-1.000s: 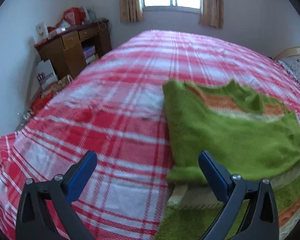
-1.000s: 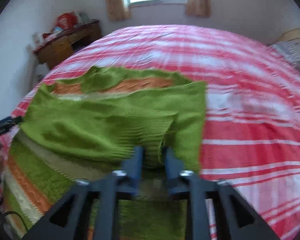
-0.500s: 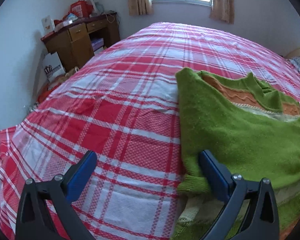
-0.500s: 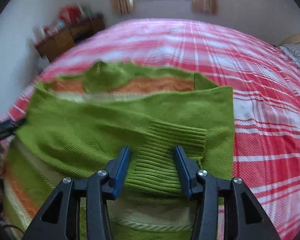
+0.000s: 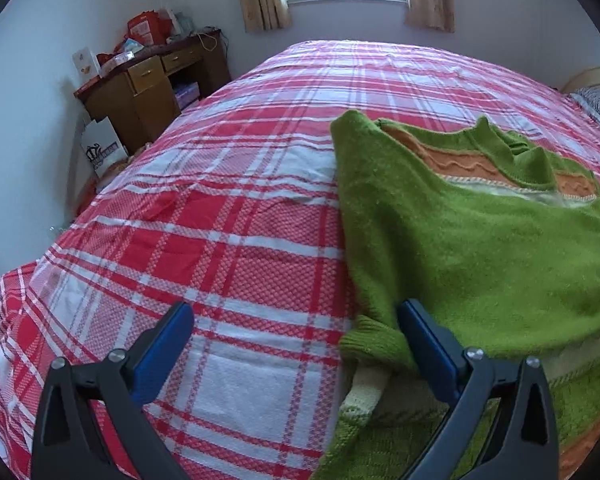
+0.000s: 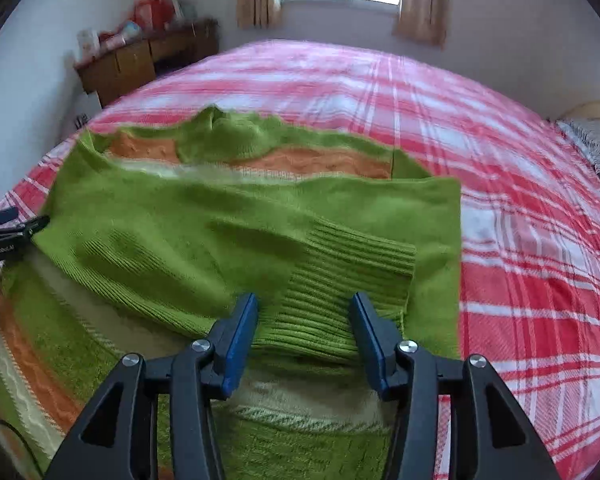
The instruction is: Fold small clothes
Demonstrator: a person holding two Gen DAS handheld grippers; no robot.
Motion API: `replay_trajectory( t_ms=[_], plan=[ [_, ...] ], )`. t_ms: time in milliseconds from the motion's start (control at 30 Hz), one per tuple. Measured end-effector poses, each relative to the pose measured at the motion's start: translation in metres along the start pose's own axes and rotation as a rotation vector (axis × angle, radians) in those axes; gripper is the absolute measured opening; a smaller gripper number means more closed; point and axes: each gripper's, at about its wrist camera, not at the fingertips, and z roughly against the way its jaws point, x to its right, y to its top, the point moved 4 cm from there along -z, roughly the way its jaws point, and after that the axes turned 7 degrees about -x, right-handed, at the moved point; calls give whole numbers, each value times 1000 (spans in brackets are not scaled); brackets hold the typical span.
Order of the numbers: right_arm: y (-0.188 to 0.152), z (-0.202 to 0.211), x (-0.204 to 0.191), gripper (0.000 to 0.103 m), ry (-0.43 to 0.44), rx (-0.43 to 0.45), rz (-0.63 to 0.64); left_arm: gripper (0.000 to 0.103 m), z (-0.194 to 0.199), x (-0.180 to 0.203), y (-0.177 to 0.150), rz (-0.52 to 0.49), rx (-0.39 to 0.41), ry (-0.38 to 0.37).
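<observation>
Plaid bedspread carries the green sweater at five o'clock — soft, limp knit, best pinched at its ribbed cuff between the right gripper, whose jaws have just been opening — left gripper spread wide

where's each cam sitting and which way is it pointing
Left wrist: on the left gripper, angled down across the plaid bed toward the window; its open fingers show.
Right wrist: on the right gripper, same heading, over the green sweater; its fingers straddle the ribbed cuff.
Shared: bed, sweater, window, desk.
</observation>
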Motion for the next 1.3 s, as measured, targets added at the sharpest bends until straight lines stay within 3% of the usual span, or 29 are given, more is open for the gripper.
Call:
replay_trajectory(
  t_ms=[233,533,733,1300],
  plan=[
    [-7,4,10,50,8,7,-23,103,5,3,-5,-9,6,13],
    [0,-4,3,53,-75,-20,-15,103,4,2,-6,-2,5,2],
    [1,-5,8,57,-44,-13,-55,103,7,6,-6,-21,15,35],
    [-22,36,2,57,21,47,-89,103,35,11,-26,-25,30,-46]
  ],
)
